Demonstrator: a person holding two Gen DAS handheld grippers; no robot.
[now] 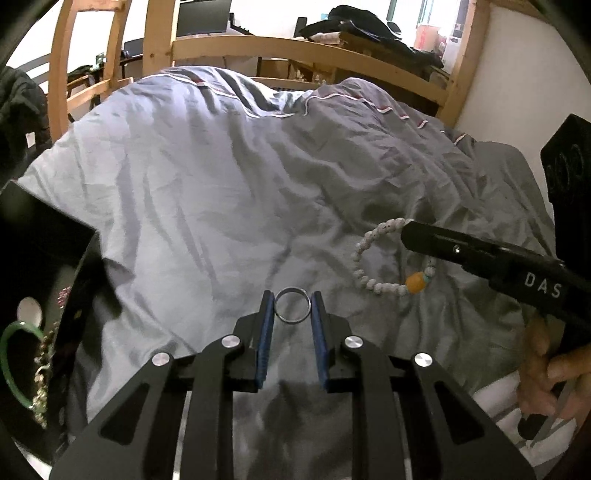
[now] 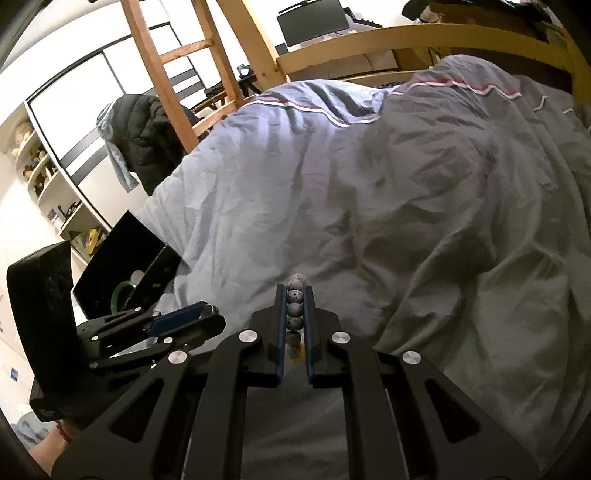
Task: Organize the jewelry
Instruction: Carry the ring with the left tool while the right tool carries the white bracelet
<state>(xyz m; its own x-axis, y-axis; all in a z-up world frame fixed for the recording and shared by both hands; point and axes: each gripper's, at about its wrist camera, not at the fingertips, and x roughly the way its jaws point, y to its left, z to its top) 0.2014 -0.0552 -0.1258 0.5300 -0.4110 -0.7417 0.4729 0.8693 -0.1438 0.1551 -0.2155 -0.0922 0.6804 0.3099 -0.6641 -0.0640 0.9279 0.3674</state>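
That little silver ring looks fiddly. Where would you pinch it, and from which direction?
Pinch the ring across its outer rim, one pad on each side, coming along the left gripper line. It stands as an open circle between the blue pads, so opposite edges are the only firm contact.

Home bedroom, lived-in. Bed with rumpled grey duvet (image 1: pixel 207 177) fills both views, inside a pale wood frame (image 1: pixel 236 46) with a ladder (image 2: pixel 177 55) going up, so likely a bunk or loft bed. Puffer jacket (image 2: pixel 147 136) slung over a chair by the ladder. Wall shelves (image 2: pixel 40 173) on the left hold small figurines and knick-knacks. Beyond the footboard: monitor (image 2: pixel 314 22) on a desk, bags and boxes piled up, bright window behind. Black jewelry box (image 2: pixel 122 266) sits open on the bed edge
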